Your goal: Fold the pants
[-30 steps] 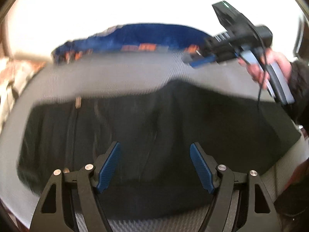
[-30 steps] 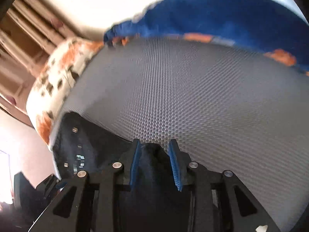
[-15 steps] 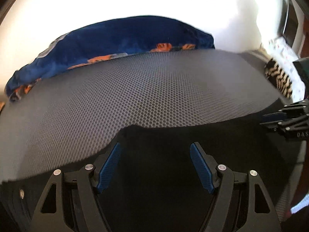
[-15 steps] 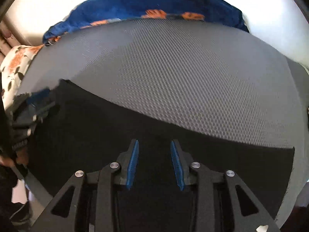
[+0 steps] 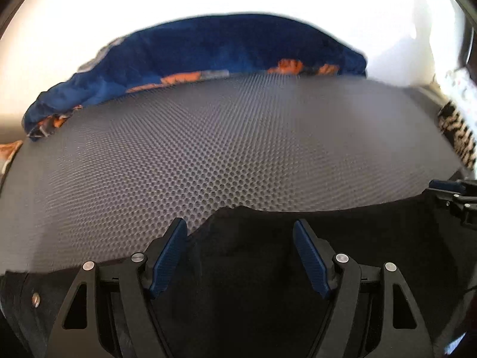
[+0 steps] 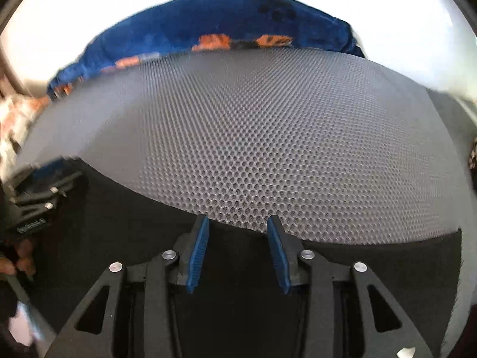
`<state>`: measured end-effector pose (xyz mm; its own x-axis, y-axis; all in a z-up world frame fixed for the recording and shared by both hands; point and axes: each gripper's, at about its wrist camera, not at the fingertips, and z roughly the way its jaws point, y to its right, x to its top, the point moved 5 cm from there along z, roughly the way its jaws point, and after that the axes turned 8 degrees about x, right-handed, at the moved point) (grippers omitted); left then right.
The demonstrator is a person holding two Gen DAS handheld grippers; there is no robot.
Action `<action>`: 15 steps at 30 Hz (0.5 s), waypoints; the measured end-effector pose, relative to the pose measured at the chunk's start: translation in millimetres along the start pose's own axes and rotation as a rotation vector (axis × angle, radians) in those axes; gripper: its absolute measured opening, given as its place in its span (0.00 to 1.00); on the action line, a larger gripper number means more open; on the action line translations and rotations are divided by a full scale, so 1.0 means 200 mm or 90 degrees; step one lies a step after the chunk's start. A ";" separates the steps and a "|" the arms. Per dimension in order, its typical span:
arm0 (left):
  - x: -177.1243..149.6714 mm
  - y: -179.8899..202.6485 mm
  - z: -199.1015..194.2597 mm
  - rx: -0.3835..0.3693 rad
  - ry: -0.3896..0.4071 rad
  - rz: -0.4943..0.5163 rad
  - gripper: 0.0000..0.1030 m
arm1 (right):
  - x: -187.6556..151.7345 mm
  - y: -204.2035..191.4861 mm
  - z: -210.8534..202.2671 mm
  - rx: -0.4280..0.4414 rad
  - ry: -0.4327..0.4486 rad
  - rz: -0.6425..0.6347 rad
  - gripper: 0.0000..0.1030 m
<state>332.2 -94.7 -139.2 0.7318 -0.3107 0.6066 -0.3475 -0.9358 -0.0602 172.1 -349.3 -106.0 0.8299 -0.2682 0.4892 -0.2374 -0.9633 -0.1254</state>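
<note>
Two grippers hang over black pants (image 5: pixel 268 268) spread on a grey honeycomb-textured mat (image 5: pixel 238 149). In the left wrist view the left gripper (image 5: pixel 240 255) has its blue-padded jaws set wide apart, and nothing is pinched between them; the dark cloth lies below and between the pads, with its far edge running just ahead of the fingertips. That edge is uneven, with a small peak rising a little ahead of the left pad. A metal rivet or button (image 5: pixel 35 299) shows on the fabric low to the left of the jaws.

In the right wrist view the right gripper (image 6: pixel 238 252) has its jaws partway apart and opening. The pants (image 6: pixel 238 298) lie under and between the pads, and the pads do not press on the cloth. The fabric edge runs just ahead of the fingertips, slanting off to the left and to the right.

Each gripper shows in the other's view: the right gripper (image 5: pixel 453 200) at the right edge beside the left jaws, over the cloth's edge, and the left gripper (image 6: pixel 32 194) far to the left of the right jaws, with fingers of the person's hand (image 6: pixel 18 259) below it.

Beyond the jaws, at the mat's far side, lies a bunched blue blanket with orange patches (image 5: pixel 208 56). A black-and-white striped cloth (image 5: pixel 456 134) sits far right of the left jaws.
</note>
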 end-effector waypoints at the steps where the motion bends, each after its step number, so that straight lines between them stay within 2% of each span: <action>1: -0.01 -0.01 -0.06 -0.009 0.008 -0.010 0.71 | -0.01 0.01 -0.06 0.026 0.009 0.011 0.37; 4: -0.08 -0.02 -0.20 -0.016 0.014 -0.028 0.71 | -0.08 0.06 -0.23 0.058 0.033 0.049 0.41; 7: -0.16 -0.03 -0.28 -0.011 0.007 -0.044 0.71 | -0.22 0.19 -0.41 0.078 0.049 0.121 0.42; 11: -0.29 -0.01 -0.37 0.005 -0.005 -0.061 0.71 | -0.44 0.45 -0.60 0.061 0.062 0.216 0.42; 15: -0.39 0.04 -0.43 -0.001 -0.012 -0.076 0.71 | -0.70 0.71 -0.77 0.046 0.078 0.334 0.43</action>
<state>222.1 -64.6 -119.3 0.7792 -0.2008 0.5937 -0.2589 -0.9658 0.0131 -55.0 -447.6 -60.0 0.5427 -0.7146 0.4415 -0.5651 -0.6995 -0.4375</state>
